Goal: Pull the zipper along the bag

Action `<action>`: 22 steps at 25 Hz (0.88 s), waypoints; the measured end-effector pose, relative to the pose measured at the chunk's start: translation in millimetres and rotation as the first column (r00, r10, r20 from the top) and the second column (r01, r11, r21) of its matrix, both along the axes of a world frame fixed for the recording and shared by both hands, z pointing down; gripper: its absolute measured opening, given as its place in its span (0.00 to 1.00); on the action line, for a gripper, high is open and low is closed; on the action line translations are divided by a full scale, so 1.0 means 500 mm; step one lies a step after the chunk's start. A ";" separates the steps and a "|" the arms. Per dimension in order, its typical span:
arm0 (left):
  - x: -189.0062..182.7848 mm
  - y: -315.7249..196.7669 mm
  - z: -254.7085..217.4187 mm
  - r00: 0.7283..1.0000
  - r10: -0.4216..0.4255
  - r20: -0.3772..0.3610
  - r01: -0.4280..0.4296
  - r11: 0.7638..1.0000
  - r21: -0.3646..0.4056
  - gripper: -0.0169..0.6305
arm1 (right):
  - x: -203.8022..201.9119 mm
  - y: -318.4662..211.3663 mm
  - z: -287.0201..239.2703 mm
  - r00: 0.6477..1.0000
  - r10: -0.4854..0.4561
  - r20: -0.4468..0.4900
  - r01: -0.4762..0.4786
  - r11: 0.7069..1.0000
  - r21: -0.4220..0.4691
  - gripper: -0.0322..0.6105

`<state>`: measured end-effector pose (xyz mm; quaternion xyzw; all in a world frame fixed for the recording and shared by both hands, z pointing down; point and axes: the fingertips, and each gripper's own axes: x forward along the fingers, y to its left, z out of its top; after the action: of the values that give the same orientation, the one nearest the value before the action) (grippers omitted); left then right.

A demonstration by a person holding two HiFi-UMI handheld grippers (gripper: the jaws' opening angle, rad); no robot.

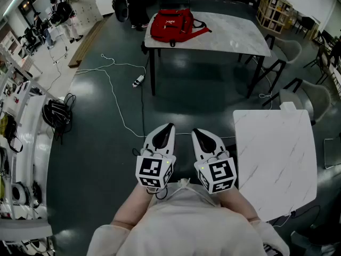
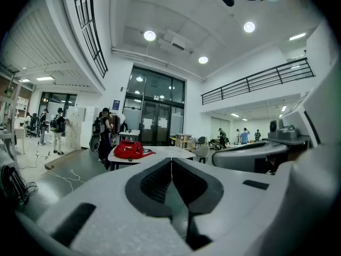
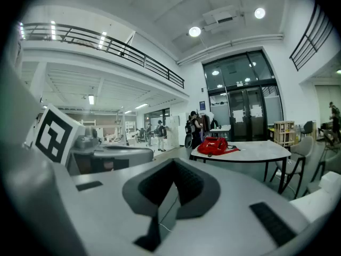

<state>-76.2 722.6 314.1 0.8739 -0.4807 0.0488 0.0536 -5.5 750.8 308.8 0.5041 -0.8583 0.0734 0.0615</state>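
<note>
Two grippers were held side by side over the dark floor [image 1: 101,159], near the person's body. The left gripper [image 1: 168,127] had its jaws together, with nothing between them; the right gripper [image 1: 196,132] also. One red bag [image 1: 171,24] lay on the farther desk [image 1: 234,36], well apart from both. A nearer desk [image 1: 277,153] stood at the right.

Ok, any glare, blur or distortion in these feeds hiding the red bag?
Head view: even light, sharp, faint sheen on the dark floor; the red bag is clear on the far table. Left gripper view: heavy fisheye, black corners, bright ceiling lamps, bag small but unobscured. Right gripper view: same fisheye, bag likewise clear.
</note>
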 end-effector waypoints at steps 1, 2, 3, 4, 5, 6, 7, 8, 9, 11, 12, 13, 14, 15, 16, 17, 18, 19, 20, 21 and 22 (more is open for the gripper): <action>0.000 0.000 0.002 1.000 -0.001 0.001 0.001 1.000 0.000 0.06 | -0.001 -0.001 0.003 1.000 -0.002 0.002 0.002 1.000 -0.003 0.09; -0.001 0.000 0.004 1.000 -0.002 0.003 0.002 1.000 0.000 0.06 | -0.001 -0.002 0.006 1.000 -0.004 0.003 0.004 1.000 -0.006 0.09; -0.001 -0.001 0.007 1.000 -0.003 0.004 0.003 1.000 -0.001 0.06 | -0.002 -0.002 0.010 1.000 -0.006 0.004 0.006 1.000 -0.009 0.09; -0.002 -0.001 0.009 1.000 -0.004 0.005 0.004 1.000 -0.002 0.06 | -0.002 -0.002 0.013 1.000 -0.007 0.006 0.008 1.000 -0.012 0.09; -0.002 -0.001 0.011 1.000 -0.005 0.006 0.005 1.000 -0.004 0.06 | -0.002 -0.002 0.016 1.000 -0.009 0.007 0.009 1.000 -0.014 0.09; -0.001 -0.001 0.012 1.000 -0.004 0.007 0.004 1.000 -0.006 0.06 | -0.002 -0.001 0.017 1.000 -0.009 0.010 0.009 1.000 -0.016 0.09; 0.000 -0.002 0.013 1.000 -0.001 0.007 0.001 1.000 -0.008 0.06 | -0.002 -0.001 0.019 1.000 -0.008 0.014 0.009 1.000 -0.017 0.09; 0.002 -0.003 0.013 1.000 0.003 0.009 -0.003 1.000 -0.010 0.06 | -0.001 -0.001 0.020 1.000 -0.006 0.019 0.007 1.000 -0.020 0.09; 0.004 -0.003 0.013 1.000 0.008 0.011 -0.008 1.000 -0.011 0.06 | 0.000 0.000 0.022 1.000 -0.004 0.026 0.004 1.000 -0.026 0.09; 0.010 -0.003 0.017 1.000 0.019 0.021 -0.018 1.000 -0.016 0.06 | 0.000 0.000 0.034 0.999 0.000 0.042 0.002 0.999 -0.051 0.09; 0.013 -0.003 0.020 0.999 0.024 0.026 -0.024 0.999 -0.021 0.06 | -0.002 0.001 0.043 0.999 -0.002 0.045 0.005 0.997 -0.071 0.09; 0.016 -0.003 0.025 0.999 0.030 0.031 -0.029 0.999 -0.027 0.06 | -0.003 0.001 0.054 0.999 -0.005 0.042 0.009 0.996 -0.094 0.09; 0.020 -0.003 0.030 0.999 0.037 0.034 -0.036 0.999 -0.034 0.06 | -0.003 0.000 0.065 0.999 -0.008 0.037 0.012 0.993 -0.114 0.09; 0.024 -0.004 0.034 0.998 0.044 0.035 -0.043 0.998 -0.041 0.06 | -0.002 -0.002 0.074 0.999 -0.008 0.036 0.012 0.991 -0.130 0.09; 0.027 -0.005 0.038 0.998 0.051 0.036 -0.050 0.998 -0.045 0.06 | -0.002 -0.004 0.080 0.999 -0.007 0.039 0.013 0.990 -0.140 0.09; 0.029 -0.009 0.041 0.998 0.058 0.040 -0.056 0.997 -0.047 0.06 | -0.002 -0.009 0.084 0.999 -0.006 0.045 0.013 0.989 -0.146 0.09; 0.029 -0.016 0.044 0.997 0.064 0.047 -0.061 0.997 -0.048 0.06 | -0.003 -0.017 0.087 0.999 -0.004 0.051 0.011 0.989 -0.151 0.09; 0.028 -0.025 0.046 0.996 0.069 0.054 -0.066 0.997 -0.049 0.06 | -0.005 -0.026 0.089 0.998 0.000 0.056 0.009 0.988 -0.155 0.09; 0.025 -0.036 0.048 0.995 0.074 0.061 -0.071 0.996 -0.050 0.06 | -0.007 -0.038 0.092 0.998 0.003 0.059 0.007 0.987 -0.160 0.09; 0.021 -0.048 0.049 0.995 0.076 0.065 -0.073 0.996 -0.051 0.06 | -0.011 -0.050 0.095 0.998 0.004 0.060 0.006 0.986 -0.167 0.09; 0.016 -0.062 0.050 0.995 0.076 0.067 -0.073 0.996 -0.050 0.06 | -0.015 -0.064 0.100 0.998 0.001 0.060 0.009 0.984 -0.176 0.09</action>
<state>-68.0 691.6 338.9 0.8875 -0.4480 0.0925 0.0558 -13.2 718.6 358.7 0.4926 -0.8509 0.1638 0.0804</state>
